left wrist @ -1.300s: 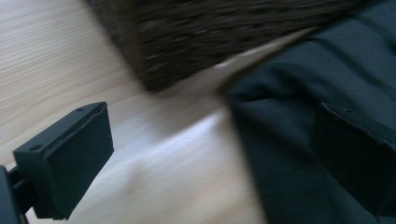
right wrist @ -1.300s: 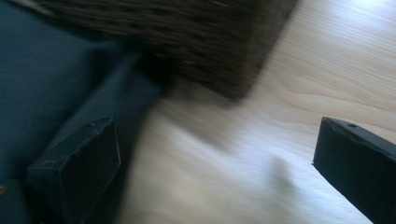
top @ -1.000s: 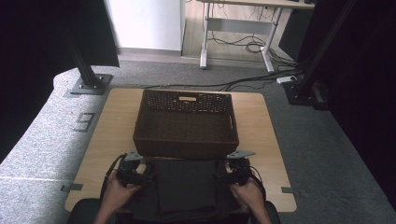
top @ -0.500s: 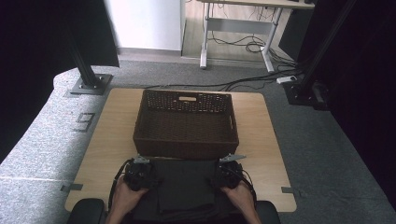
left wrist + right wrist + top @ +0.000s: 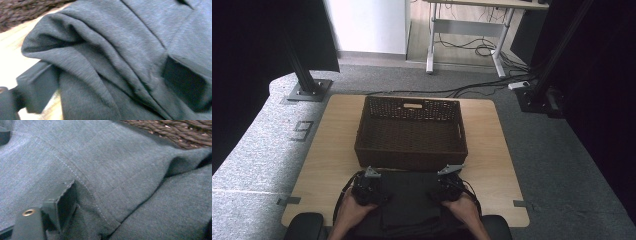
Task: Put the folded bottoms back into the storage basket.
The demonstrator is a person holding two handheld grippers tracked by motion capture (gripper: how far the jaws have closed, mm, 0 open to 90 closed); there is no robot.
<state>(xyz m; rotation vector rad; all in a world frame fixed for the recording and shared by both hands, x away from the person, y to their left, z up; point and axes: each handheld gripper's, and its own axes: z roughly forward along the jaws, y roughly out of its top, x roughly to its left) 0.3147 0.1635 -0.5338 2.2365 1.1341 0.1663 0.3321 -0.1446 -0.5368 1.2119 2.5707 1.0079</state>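
A folded dark grey garment (image 5: 411, 202) lies at the table's near edge, just in front of a brown wicker basket (image 5: 411, 159). My left gripper (image 5: 368, 189) is at the garment's left side and my right gripper (image 5: 449, 186) at its right side, each held in a hand. In the left gripper view, bunched grey cloth (image 5: 105, 57) fills the gap of the left gripper (image 5: 111, 87); its jaws have just been closing and press on the fold. In the right gripper view the right gripper (image 5: 135, 217) has been closing too, with flatter cloth (image 5: 112, 170) between its jaws.
The light wooden table (image 5: 329, 150) shows bare wood to the left and right of the basket. The basket's woven wall (image 5: 175, 132) stands right behind the garment. Black stand bases (image 5: 307, 90) and a desk with cables lie on the grey floor beyond.
Both hands have moved forward and down onto the garment's two sides, and the grippers now sit lower against the cloth. The basket has not moved.
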